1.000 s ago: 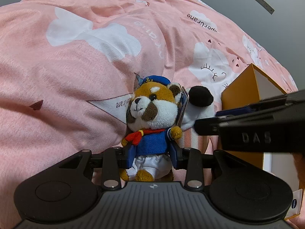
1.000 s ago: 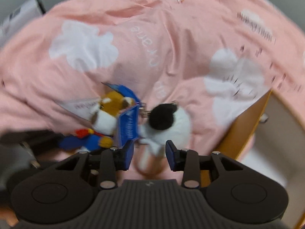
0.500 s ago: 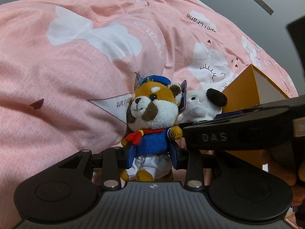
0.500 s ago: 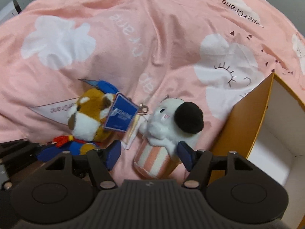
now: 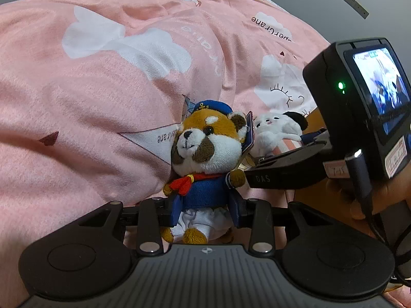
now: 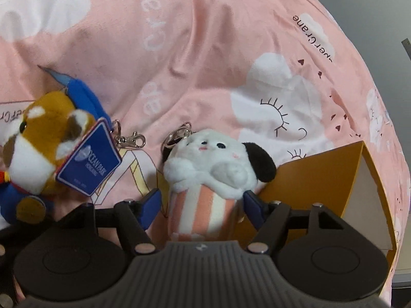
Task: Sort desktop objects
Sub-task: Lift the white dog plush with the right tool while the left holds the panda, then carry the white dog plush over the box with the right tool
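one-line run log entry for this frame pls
left gripper: shut on red panda plush | right gripper: open, straddling white puppy plush | orange box: beside

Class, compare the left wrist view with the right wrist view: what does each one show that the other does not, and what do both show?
Only the left wrist view shows the left gripper shut on the blue-suited red panda plush toy, and the right gripper's camera screen.

Only the right wrist view shows the right gripper, its open blue pads either side of the white puppy plush in a pink-striped cup, and two metal keyring clasps.

Both show the two plush toys, the pink cloud-print quilt and the orange cardboard box.
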Demonstrator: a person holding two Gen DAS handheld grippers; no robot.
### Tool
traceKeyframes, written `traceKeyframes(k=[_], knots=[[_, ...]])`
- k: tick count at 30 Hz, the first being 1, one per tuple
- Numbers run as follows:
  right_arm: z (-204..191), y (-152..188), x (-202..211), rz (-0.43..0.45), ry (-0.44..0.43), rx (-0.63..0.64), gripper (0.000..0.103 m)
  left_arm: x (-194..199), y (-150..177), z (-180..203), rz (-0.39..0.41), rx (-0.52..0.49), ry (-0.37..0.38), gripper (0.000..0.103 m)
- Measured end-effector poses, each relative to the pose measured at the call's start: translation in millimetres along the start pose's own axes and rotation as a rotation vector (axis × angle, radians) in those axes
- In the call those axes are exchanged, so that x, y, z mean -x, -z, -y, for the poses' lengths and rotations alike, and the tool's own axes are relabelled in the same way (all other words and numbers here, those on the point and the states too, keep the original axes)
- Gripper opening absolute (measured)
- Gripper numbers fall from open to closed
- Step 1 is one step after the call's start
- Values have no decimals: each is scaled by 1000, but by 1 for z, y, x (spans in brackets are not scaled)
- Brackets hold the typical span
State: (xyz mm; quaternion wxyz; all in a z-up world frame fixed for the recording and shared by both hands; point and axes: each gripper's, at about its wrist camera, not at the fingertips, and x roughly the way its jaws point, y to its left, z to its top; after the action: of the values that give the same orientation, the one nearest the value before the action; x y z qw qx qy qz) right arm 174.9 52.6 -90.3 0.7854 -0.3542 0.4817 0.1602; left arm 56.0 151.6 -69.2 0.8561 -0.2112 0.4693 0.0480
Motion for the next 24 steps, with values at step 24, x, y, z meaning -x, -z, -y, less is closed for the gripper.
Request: traceKeyframes(k=[24], knots=[[121,106,135,377,-275,-454,57,9,-4,0,4,46,153,58]])
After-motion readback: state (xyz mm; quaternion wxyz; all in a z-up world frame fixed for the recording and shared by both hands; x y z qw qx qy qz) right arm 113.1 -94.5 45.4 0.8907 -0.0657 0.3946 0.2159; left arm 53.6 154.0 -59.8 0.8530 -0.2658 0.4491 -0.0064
